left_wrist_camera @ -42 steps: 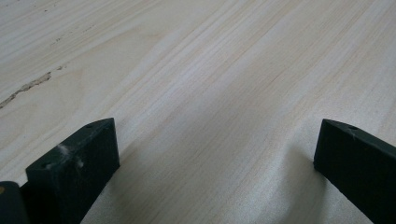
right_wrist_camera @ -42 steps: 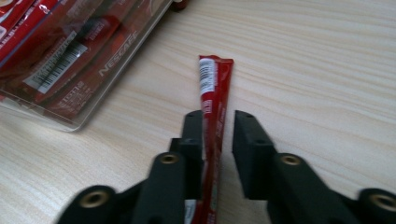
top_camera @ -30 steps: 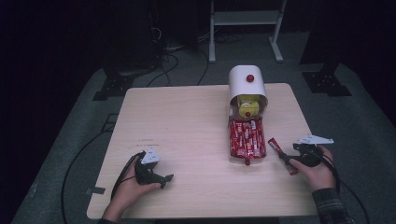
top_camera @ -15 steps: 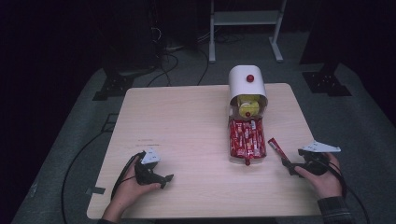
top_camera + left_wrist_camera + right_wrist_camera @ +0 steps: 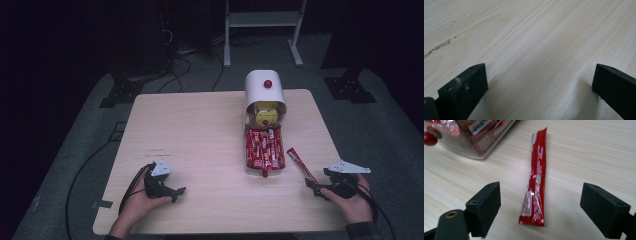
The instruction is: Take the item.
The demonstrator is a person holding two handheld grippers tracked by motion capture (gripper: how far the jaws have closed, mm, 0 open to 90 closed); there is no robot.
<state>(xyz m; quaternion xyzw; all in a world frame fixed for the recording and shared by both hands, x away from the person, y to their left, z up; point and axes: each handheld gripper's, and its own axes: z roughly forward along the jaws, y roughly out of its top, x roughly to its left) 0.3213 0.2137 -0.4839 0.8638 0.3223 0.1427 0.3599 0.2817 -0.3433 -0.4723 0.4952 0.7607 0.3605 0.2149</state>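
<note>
The red sachet stick (image 5: pixel 535 177) is lying flat on the wooden table (image 5: pixel 200 130), loose and apart from everything else. In the right gripper view it is sitting between the two black jaws of the right gripper (image 5: pixel 540 207), its near end reaching just into the gap and its far end pointing away toward the clear tray (image 5: pixel 471 151). The jaws are standing wide apart, and neither one is touching the sachet.

In the high view the sachet (image 5: pixel 301 165) is lying at a slant just to the right of the tray of red packets (image 5: pixel 264 150), with its near end close to the right gripper (image 5: pixel 313 186), which the person's right hand (image 5: pixel 352 197) is holding near the table's right front corner. Behind the tray, a white domed container (image 5: pixel 264 90) with a red knob is standing, a yellow item showing in its opening.

Well to the left of the tray, the left gripper (image 5: pixel 176 192) is resting low over bare wood in the left hand (image 5: pixel 137 202). In the left gripper view its jaws are spread wide, with nothing between them.
</note>
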